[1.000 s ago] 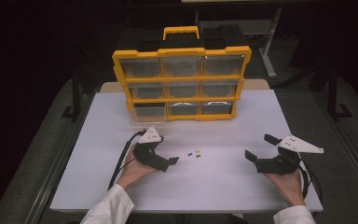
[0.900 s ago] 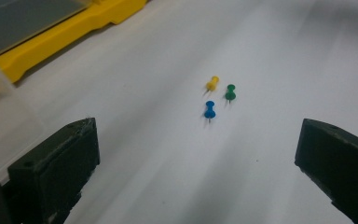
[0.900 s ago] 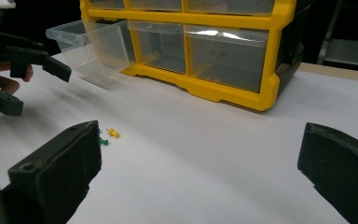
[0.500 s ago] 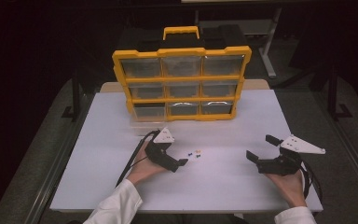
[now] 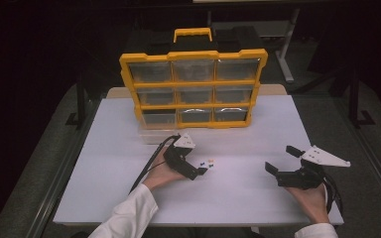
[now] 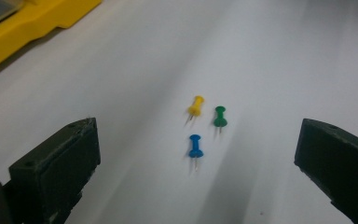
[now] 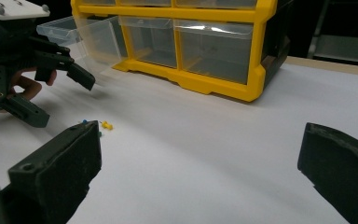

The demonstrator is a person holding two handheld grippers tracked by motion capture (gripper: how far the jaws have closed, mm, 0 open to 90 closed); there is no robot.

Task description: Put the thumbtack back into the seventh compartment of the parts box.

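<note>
White table (image 5: pixel 258 198) fills the lower frame, with a yellow drawer organizer (image 5: pixel 193 89) standing upper centre. Three pushpins (image 6: pixel 200 123) — yellow, green, blue — lie mid-frame just ahead of the left gripper (image 5: pixel 201 171), jaws wide. Lower right, the right gripper (image 5: pixel 280 161) rests wide — holding nothing.

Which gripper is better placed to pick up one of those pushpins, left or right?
Left. The left gripper sits open right at the pushpins, which lie between its jaws in the left gripper view. The right gripper, also open, is well off to the side on the table.
</note>
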